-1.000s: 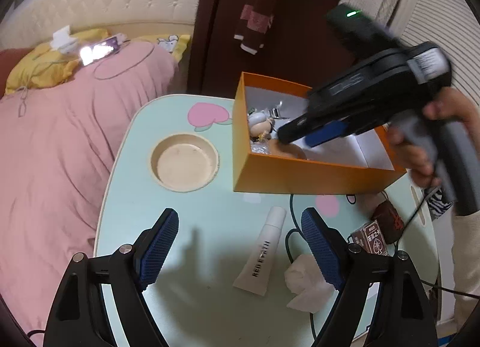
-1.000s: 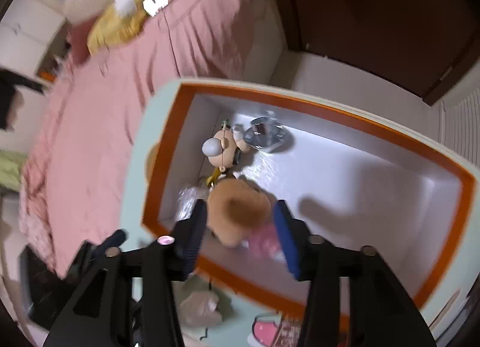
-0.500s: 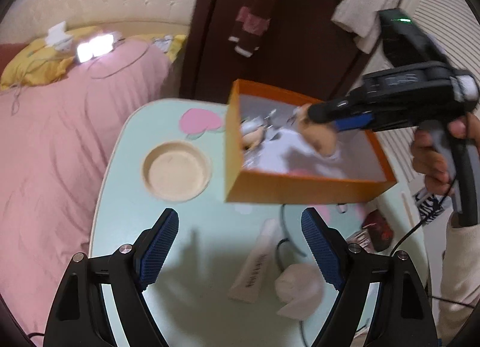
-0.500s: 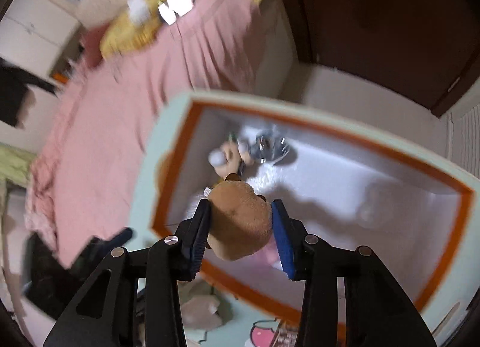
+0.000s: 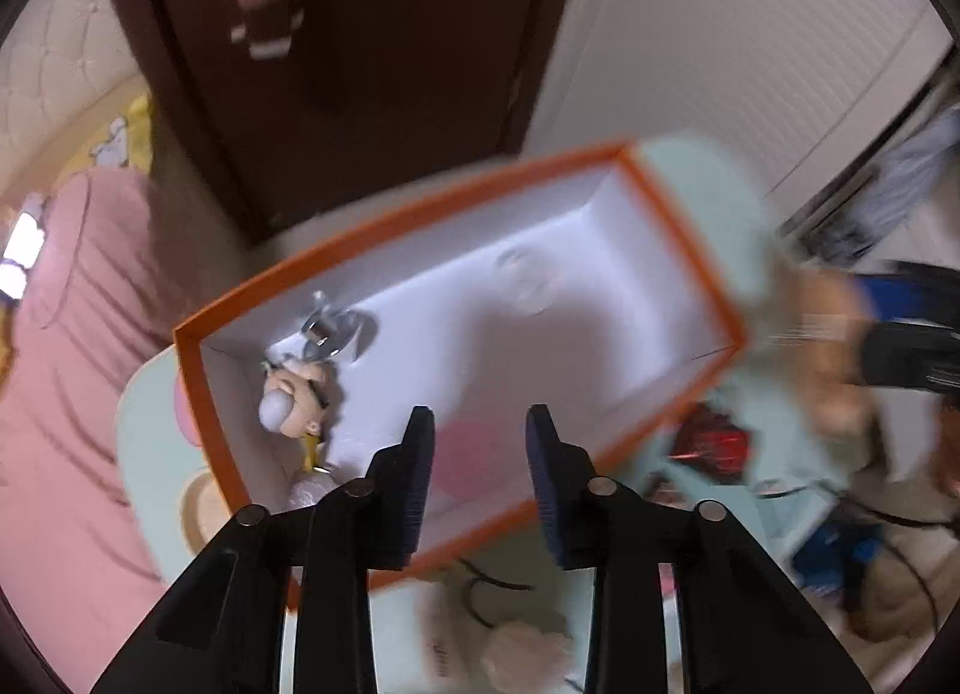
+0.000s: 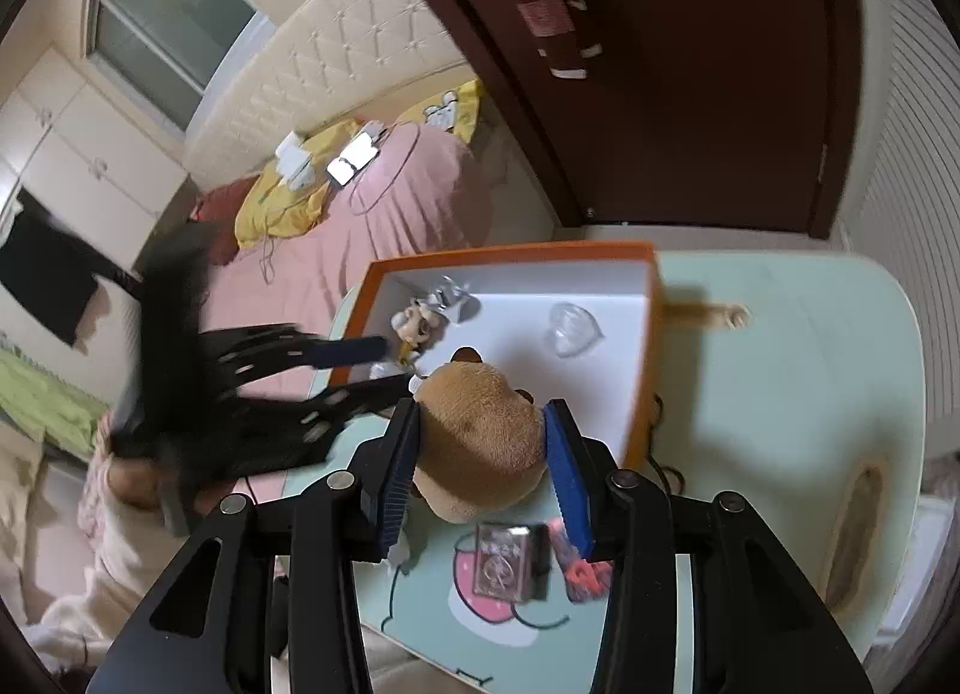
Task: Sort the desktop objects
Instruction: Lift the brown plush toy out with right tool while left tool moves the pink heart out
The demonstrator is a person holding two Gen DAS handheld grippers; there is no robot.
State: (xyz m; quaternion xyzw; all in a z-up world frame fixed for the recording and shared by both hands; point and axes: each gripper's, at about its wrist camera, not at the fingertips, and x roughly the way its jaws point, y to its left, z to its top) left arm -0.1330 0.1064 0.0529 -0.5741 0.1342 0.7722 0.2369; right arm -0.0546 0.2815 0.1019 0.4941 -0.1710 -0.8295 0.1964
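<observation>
Right wrist: right gripper [image 6: 480, 460] clamps plush bear [image 6: 480, 436]; no writing legible.

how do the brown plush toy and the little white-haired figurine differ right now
The brown plush toy is clamped in the right gripper, lifted out of the orange box; the little white-haired figurine lies loose in the box's corner. The plush looks far bigger and fuzzy; the figurine looks hard and smooth.

My left hand-held gripper [image 5: 479, 454] hangs over the orange box [image 6: 642, 382], whose white floor is bare on the right; a figurine [image 6: 417, 323] and a metal piece [image 6: 447, 293] crowd its left corner. The counter [image 6: 780, 370] right of the box lies bare; a card pack [image 6: 503, 562] sits below.
</observation>
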